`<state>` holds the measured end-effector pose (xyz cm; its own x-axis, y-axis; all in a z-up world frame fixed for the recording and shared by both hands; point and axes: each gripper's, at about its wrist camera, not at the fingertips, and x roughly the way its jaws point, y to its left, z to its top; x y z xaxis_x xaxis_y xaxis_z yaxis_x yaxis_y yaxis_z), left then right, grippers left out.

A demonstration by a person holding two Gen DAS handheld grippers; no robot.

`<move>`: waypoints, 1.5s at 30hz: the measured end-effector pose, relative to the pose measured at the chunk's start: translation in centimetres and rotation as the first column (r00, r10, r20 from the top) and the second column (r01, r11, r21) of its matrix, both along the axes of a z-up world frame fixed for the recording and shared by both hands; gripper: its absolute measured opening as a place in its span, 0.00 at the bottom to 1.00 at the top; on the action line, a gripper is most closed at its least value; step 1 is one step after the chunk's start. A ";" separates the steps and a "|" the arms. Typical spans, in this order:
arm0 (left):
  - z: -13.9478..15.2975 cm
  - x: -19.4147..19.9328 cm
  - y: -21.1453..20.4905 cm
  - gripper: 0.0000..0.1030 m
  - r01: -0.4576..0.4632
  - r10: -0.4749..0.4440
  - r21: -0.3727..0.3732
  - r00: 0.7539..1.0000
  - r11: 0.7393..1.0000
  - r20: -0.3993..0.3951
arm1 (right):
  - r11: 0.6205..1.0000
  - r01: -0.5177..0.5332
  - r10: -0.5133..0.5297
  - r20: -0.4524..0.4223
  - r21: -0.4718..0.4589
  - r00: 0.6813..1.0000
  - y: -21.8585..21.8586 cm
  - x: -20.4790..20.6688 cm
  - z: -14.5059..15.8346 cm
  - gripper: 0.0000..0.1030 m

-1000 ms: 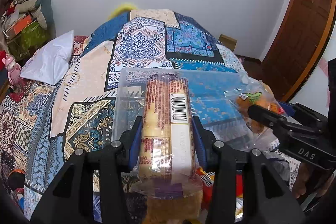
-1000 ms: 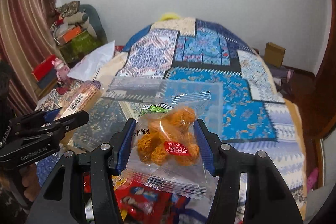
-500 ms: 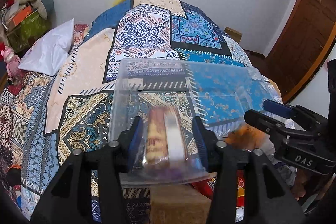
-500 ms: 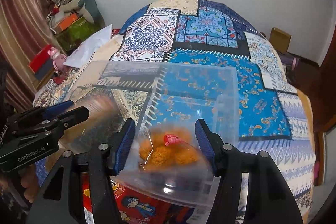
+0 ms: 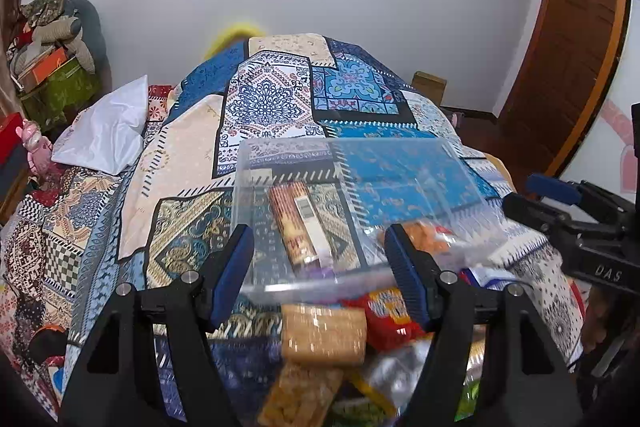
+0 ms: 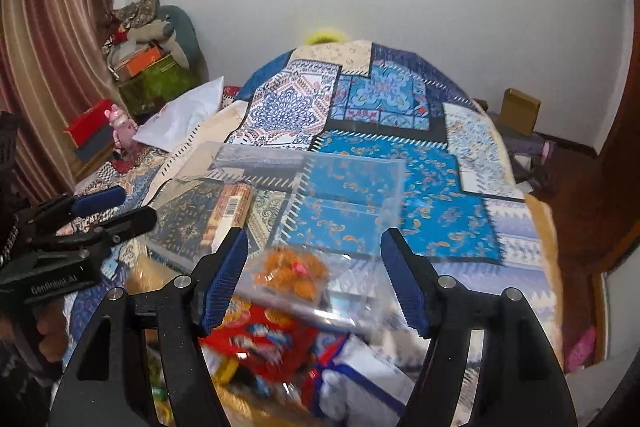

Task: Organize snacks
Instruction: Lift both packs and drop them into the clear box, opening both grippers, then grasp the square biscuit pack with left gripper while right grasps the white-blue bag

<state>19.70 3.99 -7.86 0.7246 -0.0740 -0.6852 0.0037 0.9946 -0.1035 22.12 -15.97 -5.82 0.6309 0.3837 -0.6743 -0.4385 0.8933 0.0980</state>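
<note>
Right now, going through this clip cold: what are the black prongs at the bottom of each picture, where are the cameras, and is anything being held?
No robot here: a person holds a two-finger gripper in each hand, and a fisheye camera on each looks forward along its fingers. One picture is from the left gripper, the other from the right gripper; each also glimpses its partner at the picture's edge.

Both point down at a patchwork bedspread. On it sits a clear plastic box holding a long biscuit pack and a bag of orange snacks. More snack packets lie piled in front of the box.

Both grippers' jaws have just been opening. They now stand apart, gripping nothing.
</note>
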 end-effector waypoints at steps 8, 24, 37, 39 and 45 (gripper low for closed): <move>-2.0 -2.9 -0.2 0.66 0.013 -0.012 0.016 0.998 1.000 -0.062 | 0.997 0.024 -0.022 0.016 -0.073 1.000 -3.1 -3.1 -1.1 0.64; -7.2 -2.4 -0.7 0.66 -0.002 0.004 0.010 0.991 1.000 -0.136 | 0.997 0.039 -0.050 -0.162 -0.071 0.986 -5.7 -3.9 -7.5 0.72; -7.4 -2.7 -2.4 0.53 0.028 -0.021 0.102 0.997 0.994 -0.071 | 1.000 0.000 -0.002 -0.252 -0.010 0.968 -5.4 -1.6 -10.1 0.84; -7.3 -2.8 -2.2 0.53 0.027 -0.020 0.099 0.997 0.995 -0.069 | 1.000 -0.005 0.009 -0.257 0.016 0.966 -5.4 -1.7 -10.1 0.78; -6.1 -3.5 -1.7 0.53 0.010 -0.007 0.080 0.999 0.997 -0.042 | 1.000 -0.020 0.016 -0.215 -0.016 0.977 -4.9 -3.0 -9.2 0.61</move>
